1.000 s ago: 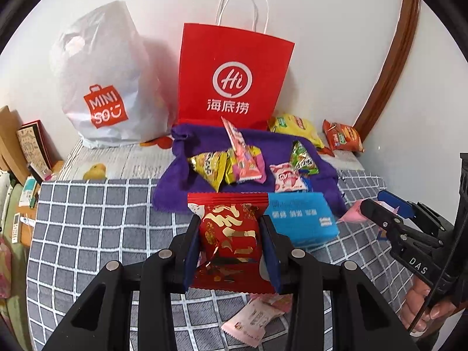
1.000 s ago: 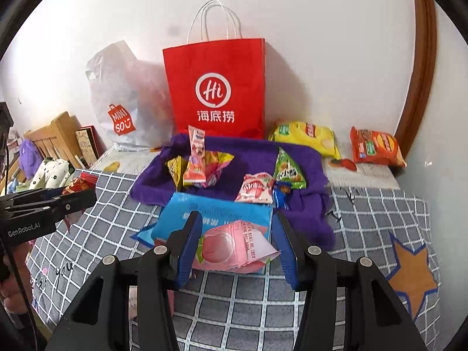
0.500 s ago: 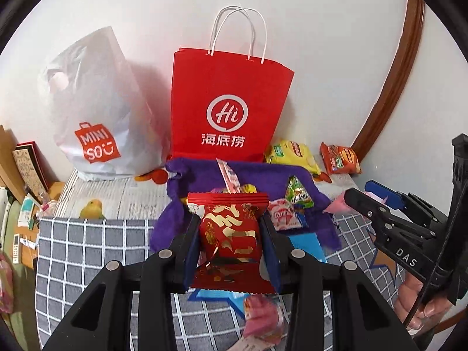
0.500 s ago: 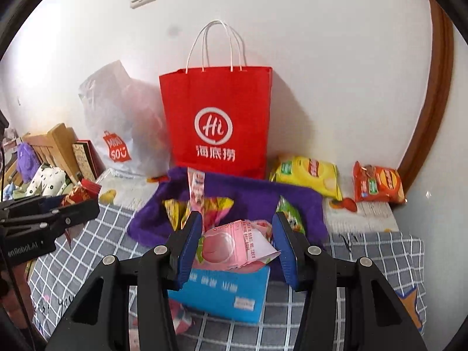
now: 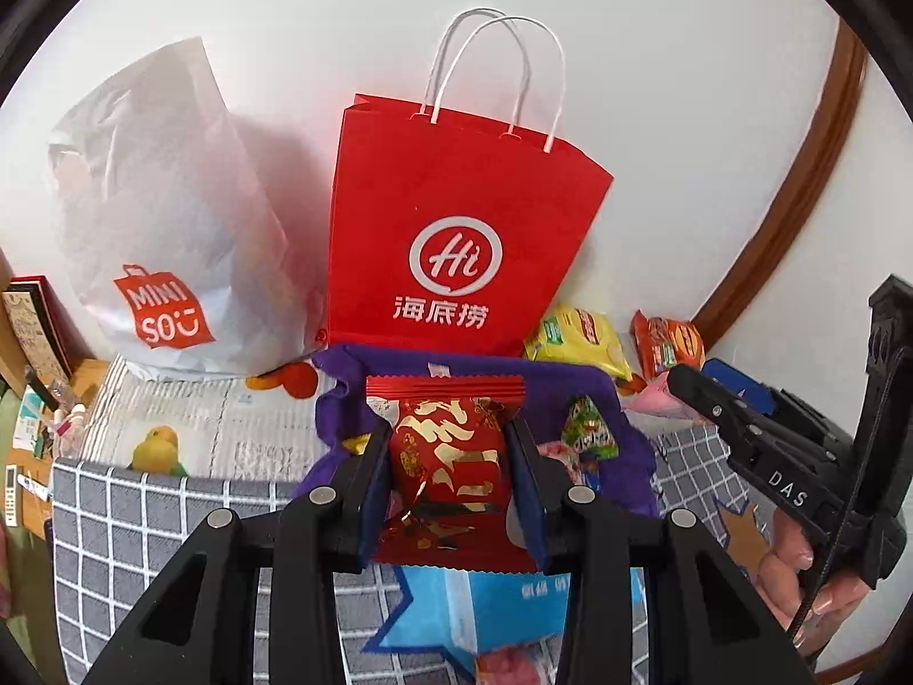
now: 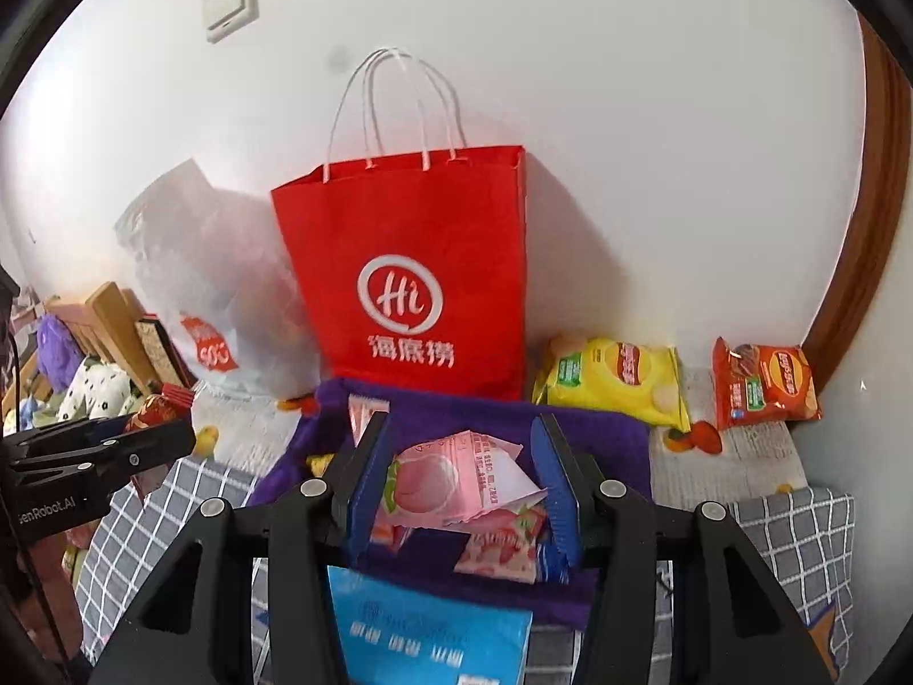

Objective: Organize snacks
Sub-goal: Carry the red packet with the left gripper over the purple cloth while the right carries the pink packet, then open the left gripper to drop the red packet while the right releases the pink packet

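Above the purple cloth (image 5: pixel 570 385), the left gripper (image 5: pixel 451 479) clamps a red snack packet (image 5: pixel 451 456) while the right gripper (image 6: pixel 456 485) pinches a pink peach packet (image 6: pixel 451 482).

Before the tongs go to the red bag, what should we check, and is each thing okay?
1. Left tongs squeezing the red snack packet: ok.
2. Right tongs squeezing the pink peach packet: ok.
3. Red bag standing upright against the wall: ok.
4. Bag's top open wide enough: cannot tell.
5. Handles clear of the opening: not ok, they stand right above it.
6. Room inside the bag: cannot tell, inside is hidden.
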A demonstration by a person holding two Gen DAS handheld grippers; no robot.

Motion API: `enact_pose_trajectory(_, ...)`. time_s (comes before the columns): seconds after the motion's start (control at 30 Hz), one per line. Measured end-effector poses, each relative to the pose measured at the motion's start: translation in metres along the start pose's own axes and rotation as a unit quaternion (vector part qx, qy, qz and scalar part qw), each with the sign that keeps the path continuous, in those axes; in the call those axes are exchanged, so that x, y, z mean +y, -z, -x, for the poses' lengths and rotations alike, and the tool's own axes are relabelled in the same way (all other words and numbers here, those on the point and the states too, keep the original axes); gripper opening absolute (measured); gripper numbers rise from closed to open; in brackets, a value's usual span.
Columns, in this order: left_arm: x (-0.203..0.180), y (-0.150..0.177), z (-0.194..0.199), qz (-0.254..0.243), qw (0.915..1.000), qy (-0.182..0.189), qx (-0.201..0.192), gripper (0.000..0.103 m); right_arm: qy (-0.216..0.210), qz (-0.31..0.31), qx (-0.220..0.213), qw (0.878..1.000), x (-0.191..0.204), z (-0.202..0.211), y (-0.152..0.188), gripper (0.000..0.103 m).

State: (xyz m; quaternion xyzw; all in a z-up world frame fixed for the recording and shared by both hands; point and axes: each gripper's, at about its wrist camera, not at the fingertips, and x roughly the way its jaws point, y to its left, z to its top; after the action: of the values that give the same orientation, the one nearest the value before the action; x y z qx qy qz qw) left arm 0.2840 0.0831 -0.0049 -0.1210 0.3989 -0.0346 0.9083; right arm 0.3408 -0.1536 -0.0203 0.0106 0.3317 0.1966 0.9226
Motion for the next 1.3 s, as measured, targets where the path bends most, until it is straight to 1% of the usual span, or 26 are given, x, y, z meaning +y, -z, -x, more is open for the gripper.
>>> enact_pose_trajectory(0.13, 0.007, -0.008, -0.020, 0.016, 0.9998, 0.006, 0.010, 0.036, -0.022, -0.028, 0.009, 0.999, -0.014, -0.022, 0.005, 0.049)
enact_pose_trajectory(0.2, 0.011, -0.014, -0.032, 0.021, 0.9996, 0.004, 0.016, 0.036, -0.018, -0.025, 0.036, 0.999, -0.018, -0.038, 0.006, 0.049)
enact_pose_trajectory(0.27, 0.013, -0.020, -0.040, 0.026, 0.9995, 0.004, 0.018, 0.036, -0.006, -0.025, 0.041, 0.999, -0.023, -0.046, 0.007, 0.049)
enact_pose_trajectory(0.4, 0.022, -0.027, -0.055, 0.038, 0.9991, 0.013, 0.016, 0.036, -0.006, -0.025, 0.062, 0.998, -0.033, -0.060, 0.011, 0.049)
enact_pose_trajectory(0.5, 0.034, -0.024, -0.071, 0.052, 0.9982, 0.017, 0.023, 0.036, 0.000, -0.020, 0.076, 0.997, -0.037, -0.069, 0.014, 0.049)
enact_pose_trajectory(0.6, 0.042, -0.021, -0.089, 0.059, 0.9972, 0.011, 0.046, 0.036, -0.007, -0.013, 0.097, 0.995, -0.039, -0.081, 0.020, 0.049)
enact_pose_trajectory(0.77, 0.061, -0.024, -0.098, 0.076, 0.9957, 0.009, 0.052, 0.036, -0.005, -0.013, 0.126, 0.992, -0.036, -0.106, 0.031, 0.049)
enact_pose_trajectory(0.9, 0.073, -0.023, -0.102, 0.090, 0.9944, 0.007, 0.056, 0.036, 0.010, -0.013, 0.140, 0.990, -0.033, -0.124, 0.041, 0.050)
enact_pose_trajectory(1.0, 0.076, -0.023, -0.109, 0.096, 0.9934, 0.006, 0.063, 0.036, 0.014, -0.016, 0.146, 0.989, -0.032, -0.131, 0.046, 0.050)
enact_pose_trajectory(1.1, 0.073, -0.019, -0.119, 0.095, 0.9925, 0.012, 0.076, 0.036, 0.019, -0.012, 0.164, 0.986, -0.031, -0.137, 0.049, 0.050)
enact_pose_trajectory(1.3, 0.068, -0.009, -0.145, 0.103, 0.9878, 0.021, 0.114, 0.036, 0.013, 0.004, 0.189, 0.982, -0.028, -0.141, 0.053, 0.052)
